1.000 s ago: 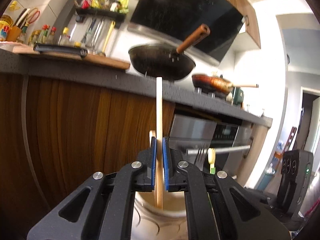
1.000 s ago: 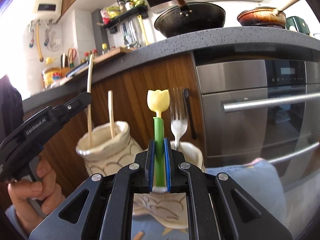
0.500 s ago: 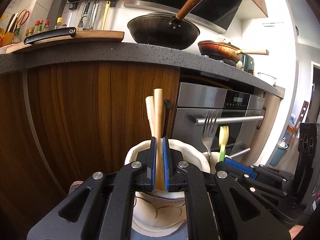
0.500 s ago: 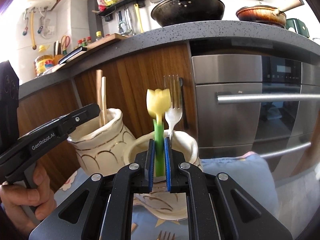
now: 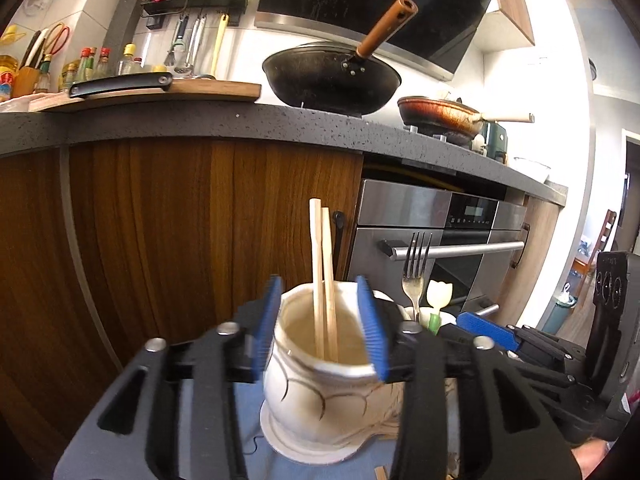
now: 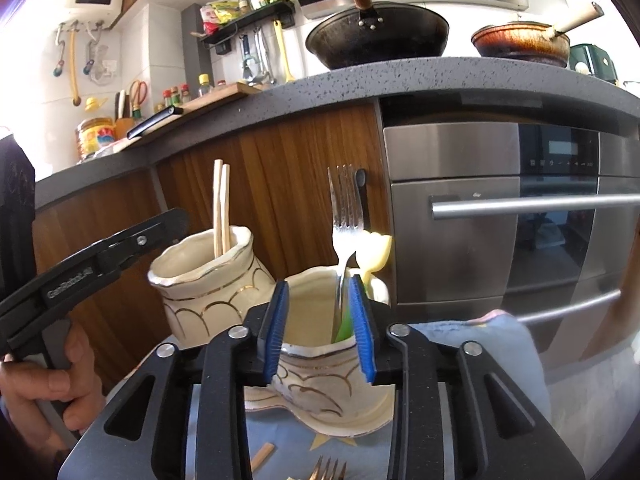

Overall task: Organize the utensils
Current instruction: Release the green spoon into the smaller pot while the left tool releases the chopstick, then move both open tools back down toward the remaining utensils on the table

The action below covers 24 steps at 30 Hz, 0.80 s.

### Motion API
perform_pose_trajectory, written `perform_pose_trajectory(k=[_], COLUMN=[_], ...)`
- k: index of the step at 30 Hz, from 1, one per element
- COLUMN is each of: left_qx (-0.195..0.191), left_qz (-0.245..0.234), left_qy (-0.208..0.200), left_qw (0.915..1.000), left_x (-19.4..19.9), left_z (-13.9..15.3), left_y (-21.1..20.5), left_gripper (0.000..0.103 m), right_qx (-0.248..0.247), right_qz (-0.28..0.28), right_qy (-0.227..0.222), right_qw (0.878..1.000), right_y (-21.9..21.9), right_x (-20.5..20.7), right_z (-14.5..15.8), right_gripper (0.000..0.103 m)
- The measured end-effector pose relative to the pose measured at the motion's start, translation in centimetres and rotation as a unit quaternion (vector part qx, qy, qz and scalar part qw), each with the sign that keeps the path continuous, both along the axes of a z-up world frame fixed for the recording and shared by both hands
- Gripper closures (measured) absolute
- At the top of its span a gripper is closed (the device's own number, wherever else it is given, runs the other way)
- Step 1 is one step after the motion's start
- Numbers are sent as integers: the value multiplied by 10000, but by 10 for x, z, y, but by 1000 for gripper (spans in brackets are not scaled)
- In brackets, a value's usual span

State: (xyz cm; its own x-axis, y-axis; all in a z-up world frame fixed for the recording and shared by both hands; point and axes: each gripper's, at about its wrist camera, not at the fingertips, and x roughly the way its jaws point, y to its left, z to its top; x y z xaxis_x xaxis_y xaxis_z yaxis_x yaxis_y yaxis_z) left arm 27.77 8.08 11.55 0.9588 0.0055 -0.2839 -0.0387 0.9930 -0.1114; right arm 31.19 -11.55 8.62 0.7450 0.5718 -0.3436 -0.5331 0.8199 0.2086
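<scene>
Both grippers, left [image 5: 320, 326] and right [image 6: 320, 330], have just opened, holding nothing. Risk: withdrawing pads snag chopsticks [image 5: 322, 280] or fork [image 6: 344, 240] at centre frame, tipping a jar [image 5: 320, 392].

A speckled grey stone countertop [image 5: 224, 124] runs above dark wood-grain cabinet fronts [image 5: 168, 232] and a stainless-steel built-in oven [image 6: 512, 208]. White tiled wall [image 6: 160, 40] behind. Bright daylight floods the right side.
</scene>
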Motion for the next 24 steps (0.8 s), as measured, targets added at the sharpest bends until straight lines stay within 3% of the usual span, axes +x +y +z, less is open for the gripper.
perform_pose_trajectory(k=[13, 17, 24], left_qx=[-155, -257, -41], left_qz=[43, 3, -260], left_qy=[415, 718, 1443], left_qw=[9990, 9971, 9892], left_x=[-47, -55, -60], left_z=[-27, -40, -70], left_y=[4, 6, -8], left_gripper=[51, 51, 51], right_qx=[74, 35, -331], right_qz=[-31, -12, -61], right_qy=[28, 270, 824], right_qw=[10000, 9996, 9960], right_y=[-21, -29, -36], right_x=[-35, -44, -55], right_z=[0, -9, -32], right_gripper=[64, 64, 66])
